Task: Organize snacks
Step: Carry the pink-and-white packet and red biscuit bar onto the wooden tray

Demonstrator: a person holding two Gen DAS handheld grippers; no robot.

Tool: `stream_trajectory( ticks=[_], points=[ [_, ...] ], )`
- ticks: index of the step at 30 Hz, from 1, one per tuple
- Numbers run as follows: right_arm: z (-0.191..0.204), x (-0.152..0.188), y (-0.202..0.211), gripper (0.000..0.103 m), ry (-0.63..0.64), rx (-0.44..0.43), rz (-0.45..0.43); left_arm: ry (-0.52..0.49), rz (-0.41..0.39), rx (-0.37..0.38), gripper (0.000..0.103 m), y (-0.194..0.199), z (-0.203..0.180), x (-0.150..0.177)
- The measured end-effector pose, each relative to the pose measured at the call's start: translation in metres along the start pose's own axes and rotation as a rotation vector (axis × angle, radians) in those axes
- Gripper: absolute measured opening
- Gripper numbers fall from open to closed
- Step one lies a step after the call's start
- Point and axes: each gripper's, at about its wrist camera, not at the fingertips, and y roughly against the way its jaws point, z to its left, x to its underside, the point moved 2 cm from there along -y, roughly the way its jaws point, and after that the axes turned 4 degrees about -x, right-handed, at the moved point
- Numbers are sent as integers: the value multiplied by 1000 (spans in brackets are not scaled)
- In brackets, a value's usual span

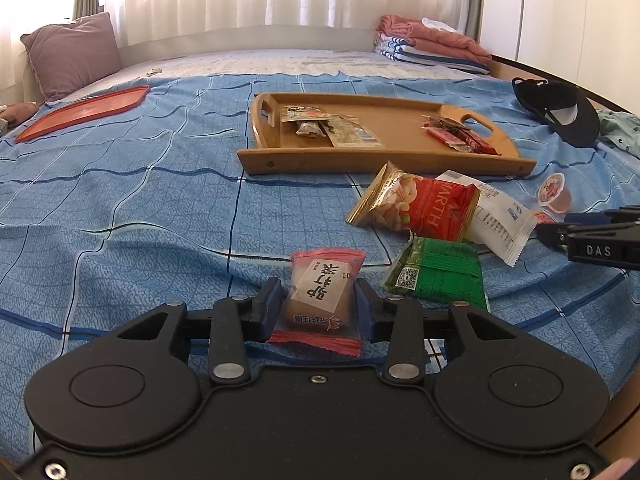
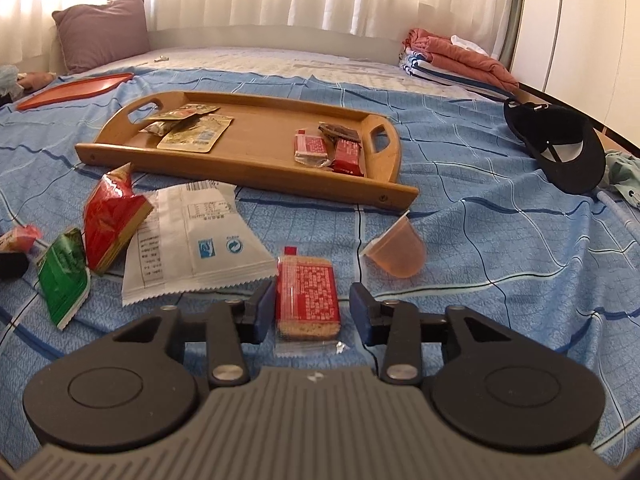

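While clamped in the left gripper (image 1: 318, 300), a pink-edged cake packet (image 1: 320, 296) is seen; the right gripper (image 2: 312, 312) stands parted around a red biscuit packet (image 2: 307, 298).

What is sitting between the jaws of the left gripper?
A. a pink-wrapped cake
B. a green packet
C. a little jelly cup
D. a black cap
A. In the left wrist view the pink-wrapped cake lies on the blue bedsheet right between the jaws of the left gripper, while the green packet lies off to the side.
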Motion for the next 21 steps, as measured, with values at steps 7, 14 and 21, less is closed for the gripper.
stream_trajectory(
  ticks=[7, 14, 21],
  points=[
    [-4, -2, -11, 44, -42, -37, 33, 17, -15, 9, 29, 1, 2, -2],
    [0, -4, 3, 38, -44, -60, 20, 26, -34, 2, 28, 11, 2, -14],
    [-8, -17, 22, 38, -91, -71, -37, 45, -65, 2, 28, 13, 8, -39]
  ],
)
